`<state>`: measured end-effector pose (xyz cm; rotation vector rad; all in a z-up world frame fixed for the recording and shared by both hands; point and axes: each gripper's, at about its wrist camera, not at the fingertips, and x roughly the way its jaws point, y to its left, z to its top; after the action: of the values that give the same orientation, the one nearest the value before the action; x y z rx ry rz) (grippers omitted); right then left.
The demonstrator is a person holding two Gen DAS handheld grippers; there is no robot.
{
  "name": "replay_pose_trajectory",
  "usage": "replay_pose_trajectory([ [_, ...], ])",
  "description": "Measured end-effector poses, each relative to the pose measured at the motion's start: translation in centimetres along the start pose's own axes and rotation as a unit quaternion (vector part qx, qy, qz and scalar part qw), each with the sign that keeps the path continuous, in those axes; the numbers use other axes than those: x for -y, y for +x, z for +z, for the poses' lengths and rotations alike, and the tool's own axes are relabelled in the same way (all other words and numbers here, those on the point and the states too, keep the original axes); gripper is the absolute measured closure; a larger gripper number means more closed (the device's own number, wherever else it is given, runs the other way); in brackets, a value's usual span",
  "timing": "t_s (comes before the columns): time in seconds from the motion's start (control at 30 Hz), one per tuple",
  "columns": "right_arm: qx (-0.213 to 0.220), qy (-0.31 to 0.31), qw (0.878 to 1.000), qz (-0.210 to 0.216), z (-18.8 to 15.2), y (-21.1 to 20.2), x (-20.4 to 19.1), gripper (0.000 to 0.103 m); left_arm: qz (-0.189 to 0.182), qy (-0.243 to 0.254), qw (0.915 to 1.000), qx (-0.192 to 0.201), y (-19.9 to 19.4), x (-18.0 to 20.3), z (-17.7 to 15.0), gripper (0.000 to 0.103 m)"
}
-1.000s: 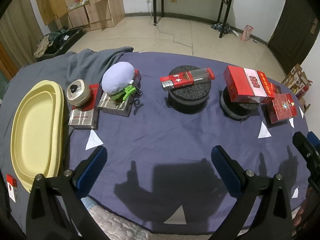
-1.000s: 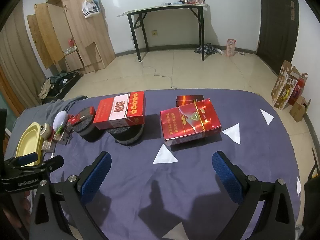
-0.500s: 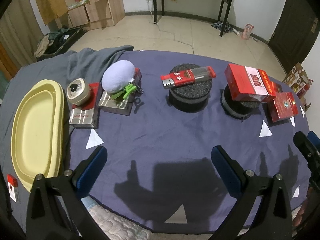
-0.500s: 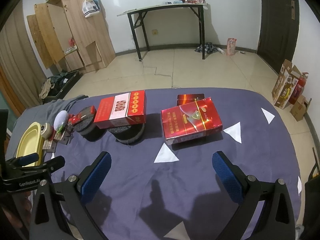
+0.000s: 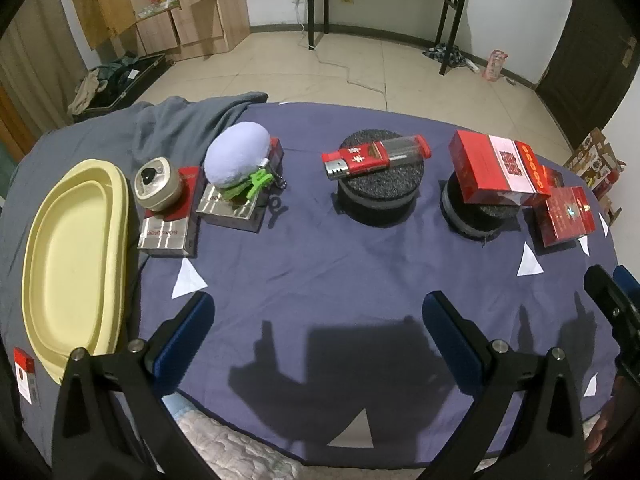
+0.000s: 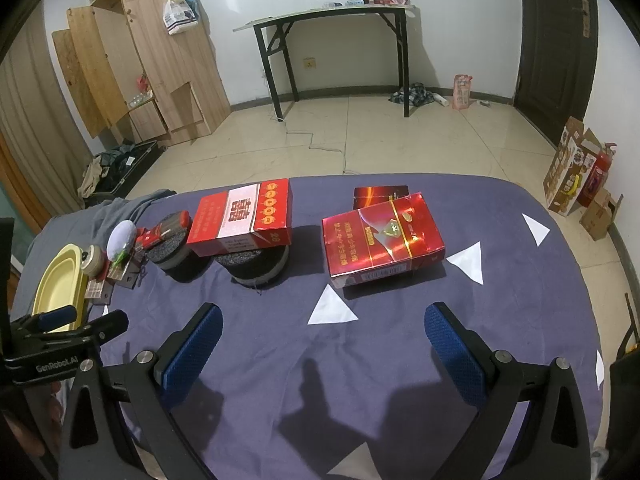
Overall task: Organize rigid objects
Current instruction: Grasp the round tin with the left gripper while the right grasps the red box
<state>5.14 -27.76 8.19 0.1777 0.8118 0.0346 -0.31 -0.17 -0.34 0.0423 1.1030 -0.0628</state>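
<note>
On the purple cloth a row of objects stands on props. A red lighter (image 5: 374, 158) lies on a black foam disc (image 5: 380, 196). A red box (image 5: 496, 174) rests on a second disc (image 5: 476, 220). A shiny red carton (image 6: 380, 240) lies flat, right of them. At the left, a round tin (image 5: 157, 184) and a lilac plush with a green clip (image 5: 237, 160) sit on small silver boxes. My left gripper (image 5: 318, 332) hangs open over bare cloth, short of the row. Near the carton, my right gripper (image 6: 322, 340) is also open, empty.
A yellow oval tray (image 5: 72, 256) lies at the table's left edge, a small red pack (image 5: 25, 374) near its front. A grey cloth (image 5: 180, 120) is bunched at the back left. White triangles mark the cloth. Tiled floor and a black folding table (image 6: 332, 40) lie beyond.
Both views have shifted only slightly; the objects sit a touch lower in the left wrist view. Both grippers stay open and nothing on the table has moved.
</note>
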Motion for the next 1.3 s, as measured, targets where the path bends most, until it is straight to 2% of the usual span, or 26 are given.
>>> replay_pose_trajectory([
  [0.17, -0.005, 0.004, 1.000, 0.003, 0.1, 0.2, 0.1, 0.000, 0.001, 0.012, 0.9999, 0.002, -0.3, 0.0, 0.4, 0.000],
  [0.23, -0.017, 0.019, 1.000, 0.017, 0.1, 0.3, 0.6, 0.000, -0.013, 0.001, 0.9999, 0.012, -0.8, -0.6, 0.8, 0.000],
  [0.33, -0.010, 0.042, 0.999, 0.016, 0.4, -0.3, 1.9, 0.000, -0.040, -0.006, 0.9991, 0.013, -1.6, -1.1, 1.5, 0.000],
  [0.47, 0.001, 0.077, 0.997, 0.012, 0.4, -1.8, 3.9, 0.000, -0.044, 0.007, 0.9989, 0.015, -2.7, -2.1, 2.8, 0.000],
  [0.6, -0.021, 0.106, 0.994, 0.010, -0.6, -1.5, 5.5, 0.000, -0.027, 0.019, 0.9993, 0.015, -3.6, -5.2, 5.0, 0.000],
  [0.73, -0.023, 0.088, 0.996, -0.007, 0.4, -0.5, 5.0, 0.000, -0.014, 0.008, 0.9998, 0.014, -3.0, -9.6, 7.7, 0.000],
  [0.83, -0.058, 0.024, 0.998, -0.029, 2.1, 1.6, 3.2, 0.000, 0.006, 0.001, 0.9999, 0.010, -1.5, -12.8, 8.6, 0.000],
  [0.93, -0.047, 0.001, 0.998, -0.039, 3.2, 2.0, 3.2, 0.000, 0.026, 0.004, 0.9996, -0.008, 0.6, -14.9, 9.1, 0.000],
  [1.0, -0.054, 0.002, 0.998, -0.033, 3.6, 2.6, 3.5, 0.000, 0.041, 0.009, 0.9991, -0.011, 2.0, -16.2, 9.3, 0.000],
  [1.1, -0.052, 0.003, 0.998, -0.028, 3.7, 2.9, 3.7, 0.000, 0.028, -0.006, 0.9992, -0.027, 4.1, -17.1, 9.2, 0.002],
  [1.17, -0.043, 0.008, 0.999, -0.026, 3.8, 3.0, 3.8, 0.000, 0.027, -0.014, 0.9989, -0.035, 5.1, -17.0, 9.0, 0.008],
  [1.27, -0.041, 0.005, 0.999, -0.031, 3.6, 4.0, 3.3, 0.000, 0.005, -0.010, 0.9989, -0.044, 5.8, -16.4, 8.9, 0.018],
  [1.3, -0.042, -0.001, 0.999, -0.031, 3.5, 4.0, 3.0, 0.000, 0.003, -0.005, 0.9988, -0.048, 6.1, -16.1, 8.9, 0.019],
])
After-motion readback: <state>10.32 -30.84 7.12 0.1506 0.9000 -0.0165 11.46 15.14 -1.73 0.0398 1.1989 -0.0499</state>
